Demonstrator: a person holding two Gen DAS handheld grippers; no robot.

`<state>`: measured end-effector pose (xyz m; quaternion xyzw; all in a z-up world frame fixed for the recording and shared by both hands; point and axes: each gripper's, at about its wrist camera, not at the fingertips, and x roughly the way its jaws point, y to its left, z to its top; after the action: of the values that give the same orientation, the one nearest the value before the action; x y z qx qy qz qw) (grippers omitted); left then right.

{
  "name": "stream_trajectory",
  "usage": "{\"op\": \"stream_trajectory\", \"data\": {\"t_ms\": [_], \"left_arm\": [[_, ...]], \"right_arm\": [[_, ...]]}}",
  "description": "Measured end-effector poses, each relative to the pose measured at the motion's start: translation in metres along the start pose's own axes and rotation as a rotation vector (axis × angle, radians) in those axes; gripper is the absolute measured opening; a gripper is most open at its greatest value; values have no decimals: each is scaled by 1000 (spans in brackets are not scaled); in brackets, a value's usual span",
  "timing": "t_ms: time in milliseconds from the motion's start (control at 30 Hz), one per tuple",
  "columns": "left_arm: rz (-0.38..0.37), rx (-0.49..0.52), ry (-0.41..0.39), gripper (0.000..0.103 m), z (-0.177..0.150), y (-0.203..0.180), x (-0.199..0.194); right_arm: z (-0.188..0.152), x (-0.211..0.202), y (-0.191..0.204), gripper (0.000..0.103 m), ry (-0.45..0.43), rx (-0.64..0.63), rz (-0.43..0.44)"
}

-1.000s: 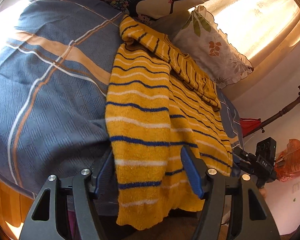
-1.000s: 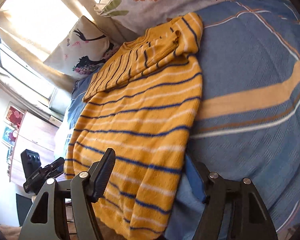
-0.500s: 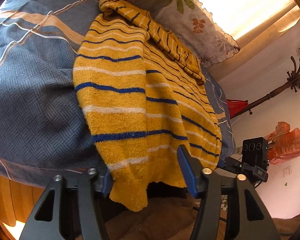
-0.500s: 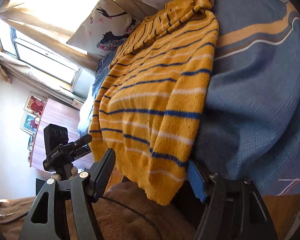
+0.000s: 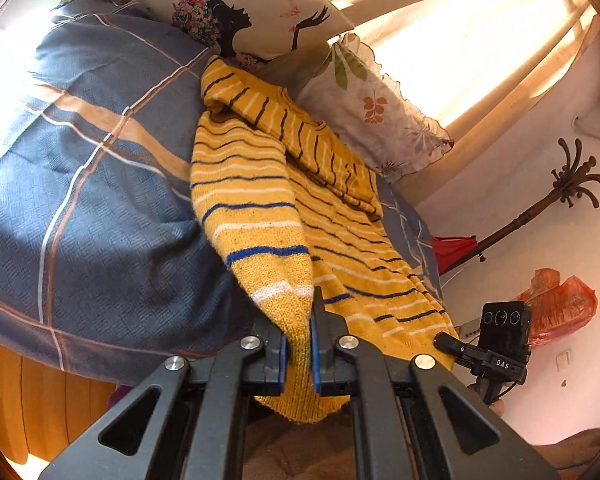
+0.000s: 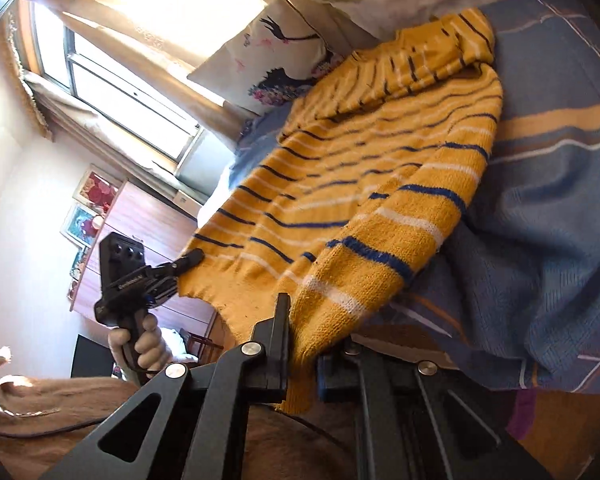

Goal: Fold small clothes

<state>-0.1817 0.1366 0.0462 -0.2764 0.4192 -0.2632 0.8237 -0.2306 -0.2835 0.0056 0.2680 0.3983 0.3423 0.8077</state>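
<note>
A yellow knit sweater (image 5: 252, 184) with blue and white stripes lies on the blue plaid bed cover (image 5: 92, 184), its sleeves folded across the chest near the pillows. Its hem hangs over the bed's near edge. My left gripper (image 5: 298, 344) is shut on one hem corner. My right gripper (image 6: 302, 364) is shut on the other hem corner of the sweater (image 6: 380, 184). Each gripper also shows in the other's view: the right one (image 5: 496, 348) at the hem's far corner, the left one (image 6: 148, 276) likewise.
Two printed pillows (image 5: 268, 12) (image 5: 380, 112) lean at the head of the bed under a curtained window (image 6: 112, 76). A coat stand (image 5: 540, 208) and an orange bag (image 5: 556, 304) stand beside the bed. A wooden dresser (image 6: 140, 240) is on the other side.
Both grippers were open around the hem corners; both have closed on the fabric and the pinched corners are drawn up off the bed edge.
</note>
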Motion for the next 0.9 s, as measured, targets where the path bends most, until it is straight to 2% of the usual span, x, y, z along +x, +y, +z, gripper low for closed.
{"op": "stream_trajectory", "data": {"t_ms": [133, 267, 367, 533, 600, 733, 800, 867, 900], "left_arm": [[-26, 7, -56, 8, 36, -10, 6], [16, 46, -113, 8, 87, -24, 19], [32, 75, -116, 8, 132, -30, 41], [112, 78, -71, 8, 207, -24, 110], [168, 59, -47, 8, 233, -15, 146], [232, 25, 14, 9, 269, 9, 206], [212, -25, 33, 10, 279, 22, 221], [132, -103, 37, 14, 283, 36, 224], [101, -128, 33, 21, 285, 41, 223]], "right_arm": [[35, 0, 14, 11, -44, -65, 33], [81, 8, 19, 11, -108, -112, -6], [127, 16, 13, 11, -153, -104, -24], [212, 40, -9, 11, -186, -73, -96], [244, 55, -25, 11, -193, -49, -161], [295, 92, -73, 11, -196, 44, -292], [308, 108, -100, 11, -186, 101, -325], [316, 120, -125, 12, -177, 160, -341], [318, 123, -137, 14, -178, 199, -331]]}}
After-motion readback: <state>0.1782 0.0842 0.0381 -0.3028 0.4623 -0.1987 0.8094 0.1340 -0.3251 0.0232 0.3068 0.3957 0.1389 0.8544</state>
